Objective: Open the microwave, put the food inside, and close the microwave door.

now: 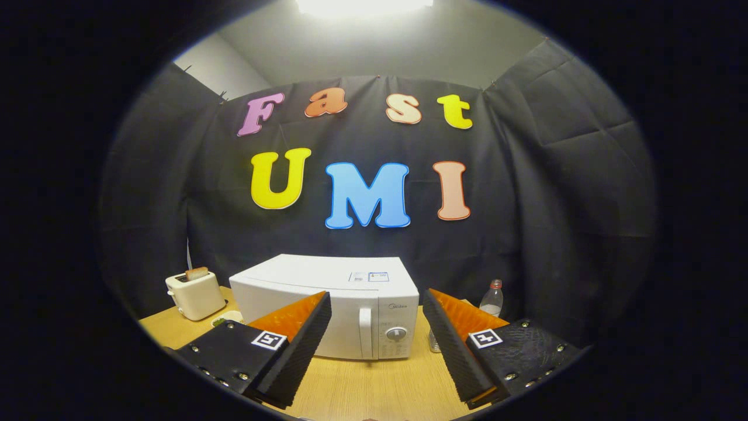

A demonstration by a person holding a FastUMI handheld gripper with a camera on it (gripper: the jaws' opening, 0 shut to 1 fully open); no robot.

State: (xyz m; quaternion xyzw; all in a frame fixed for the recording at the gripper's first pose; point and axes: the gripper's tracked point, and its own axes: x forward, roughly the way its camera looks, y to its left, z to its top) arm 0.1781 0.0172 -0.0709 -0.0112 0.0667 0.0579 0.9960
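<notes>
One microwave point(327, 304) (door closed) | beyond hand-held gripper point(377, 307) | fingers spread apart, holding nothing

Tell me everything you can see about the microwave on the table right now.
The microwave is a white box, glossy like painted metal, standing upright on the wooden table with its door shut. A vertical white handle runs beside a control panel with a round dial. Stickers sit on its top. A toaster stands to one side, a plastic bottle to the other. The open claw hangs just short of it, touching nothing.
</notes>
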